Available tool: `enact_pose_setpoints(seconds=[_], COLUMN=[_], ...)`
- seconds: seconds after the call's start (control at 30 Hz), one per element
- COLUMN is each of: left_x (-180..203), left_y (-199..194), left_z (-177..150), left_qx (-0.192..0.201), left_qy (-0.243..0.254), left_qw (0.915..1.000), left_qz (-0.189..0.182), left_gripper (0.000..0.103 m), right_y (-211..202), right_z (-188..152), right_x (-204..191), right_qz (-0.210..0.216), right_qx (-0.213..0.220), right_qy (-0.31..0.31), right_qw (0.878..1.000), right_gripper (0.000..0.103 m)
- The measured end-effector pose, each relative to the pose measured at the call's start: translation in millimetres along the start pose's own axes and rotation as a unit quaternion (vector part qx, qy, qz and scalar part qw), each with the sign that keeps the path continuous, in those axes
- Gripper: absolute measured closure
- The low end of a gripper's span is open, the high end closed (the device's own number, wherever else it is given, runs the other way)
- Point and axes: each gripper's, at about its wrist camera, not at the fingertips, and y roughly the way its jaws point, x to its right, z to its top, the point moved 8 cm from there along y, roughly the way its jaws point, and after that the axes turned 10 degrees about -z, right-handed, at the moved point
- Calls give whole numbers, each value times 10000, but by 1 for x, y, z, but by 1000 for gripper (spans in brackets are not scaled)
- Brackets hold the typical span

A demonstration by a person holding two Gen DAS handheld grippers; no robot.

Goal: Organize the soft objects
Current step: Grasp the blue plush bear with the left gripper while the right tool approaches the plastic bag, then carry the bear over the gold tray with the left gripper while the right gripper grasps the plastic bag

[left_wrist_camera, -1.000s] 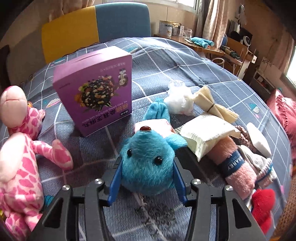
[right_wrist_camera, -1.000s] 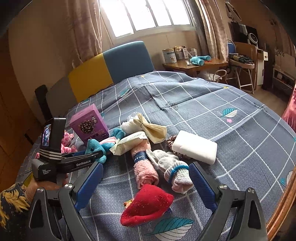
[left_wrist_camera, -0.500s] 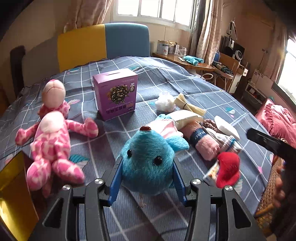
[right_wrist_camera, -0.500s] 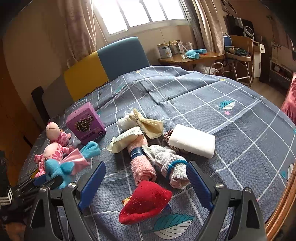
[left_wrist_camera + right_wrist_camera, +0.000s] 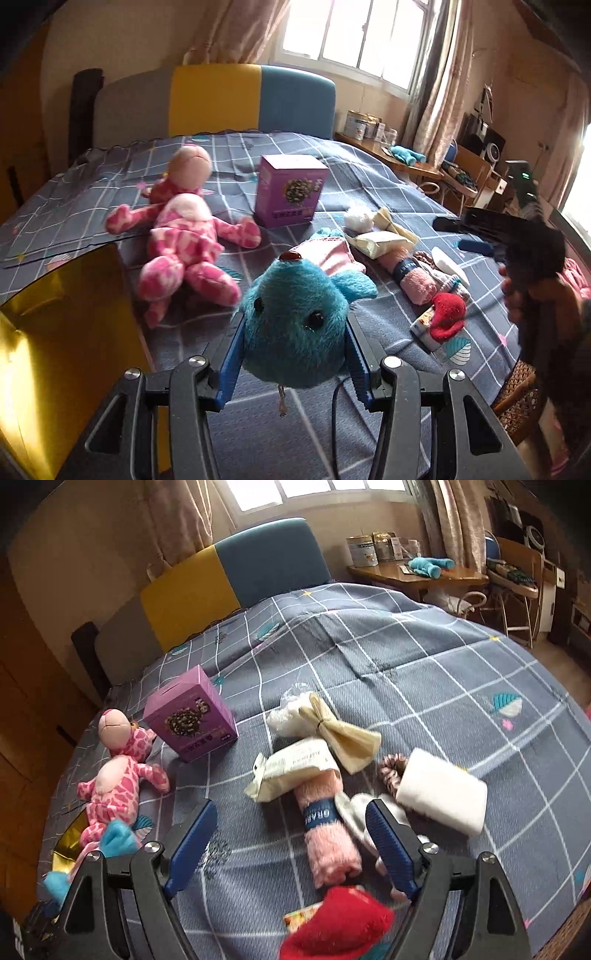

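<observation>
While the left gripper (image 5: 293,363) stays clamped on the blue plush toy (image 5: 295,325), held above the bed's near left, the right gripper (image 5: 291,845), its jaws just narrowed yet apart and empty, faces the pink rolled towel (image 5: 327,827). Its long axis runs near-to-far between those jaws, nearer the right hand.

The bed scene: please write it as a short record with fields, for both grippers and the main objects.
left gripper: shut on blue plush, held above the bed
right gripper: open, jaws have just been closing a little, nothing pressed between them; pink towel roll lies ahead
pink doll: lying on the bed, left of purple box
red item: near edge, under right gripper
white pack: right of the towel roll
gold surface: at the bed's left edge
</observation>
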Motion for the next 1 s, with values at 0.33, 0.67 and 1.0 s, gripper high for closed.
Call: enact_pose_setpoints(seconds=[0.33,0.67,1.0], left_x=[-55,-127,-195], left_y=[-47,-87,-93], left_z=[0,-10,-44], left_qx=[374,562,101], left_qy=[-529,-1173,-1466], left_qw=[9974,9848,9521], left_qz=[301,1153,2683], left_gripper=[52,51,50], right_y=[101,198,147], right_z=[85,72,80], right_x=[-38,-55,-77], right_qz=[-630,-1282,-1010], right_qx=[-280,-1293,-478], right_qy=[-1027,-2127,-2149], right_qw=[9923,9600,9702], right_gripper=[19,51,69])
